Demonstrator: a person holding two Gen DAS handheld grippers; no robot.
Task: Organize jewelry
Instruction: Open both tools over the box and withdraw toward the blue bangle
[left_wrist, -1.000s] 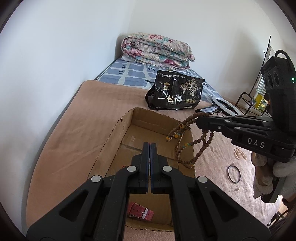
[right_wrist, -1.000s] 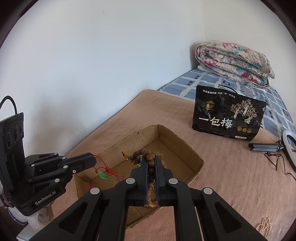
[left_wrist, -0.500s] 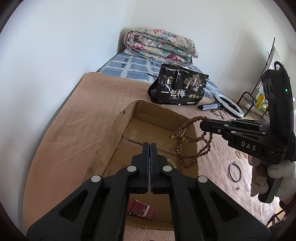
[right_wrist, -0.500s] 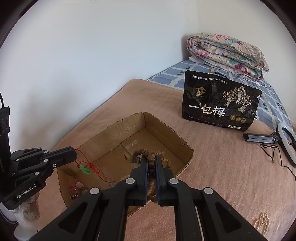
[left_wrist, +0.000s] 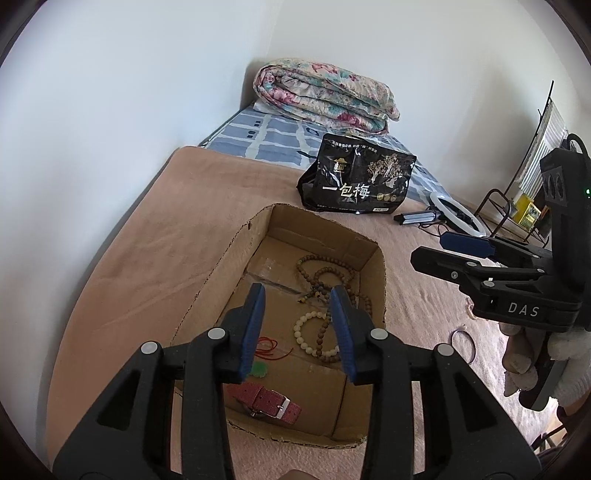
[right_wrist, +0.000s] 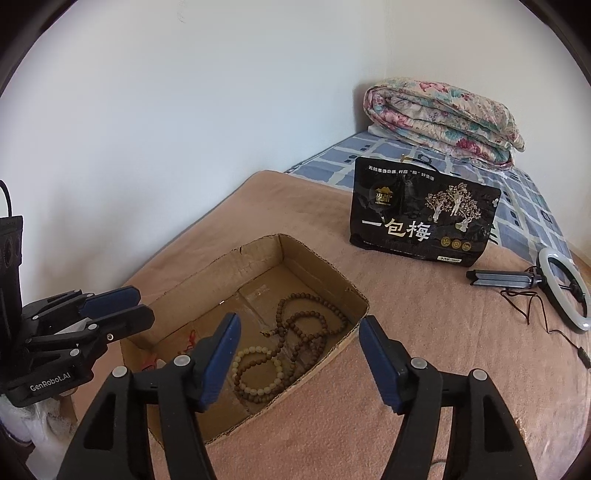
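Observation:
An open cardboard box (left_wrist: 380, 280) sits on the tan blanket. Inside lie a long brown bead necklace (left_wrist: 325, 273) (right_wrist: 306, 325), a cream bead bracelet (left_wrist: 308, 334) (right_wrist: 258, 369), a red cord with a green pendant (left_wrist: 264, 352) and a red watch strap (left_wrist: 271, 402). My left gripper (left_wrist: 297, 295) (right_wrist: 142, 306) hovers over the box, its jaws opening with nothing between them. My right gripper (right_wrist: 299, 323) (left_wrist: 432, 249) hangs above the box's right edge, jaws also opening and empty. A thin bangle (left_wrist: 461, 341) lies on the blanket right of the box.
A black snack bag (left_wrist: 358, 184) (right_wrist: 421, 221) stands beyond the box. A ring light on a folded tripod (right_wrist: 565, 291) lies to the right. A folded floral quilt (left_wrist: 325, 96) rests at the back, a wire rack (left_wrist: 517, 206) at far right, a wall on the left.
Both grippers went from shut to open. The brown bead necklace dropped from the right gripper into the box, and the red cord with its pendant dropped from the left one.

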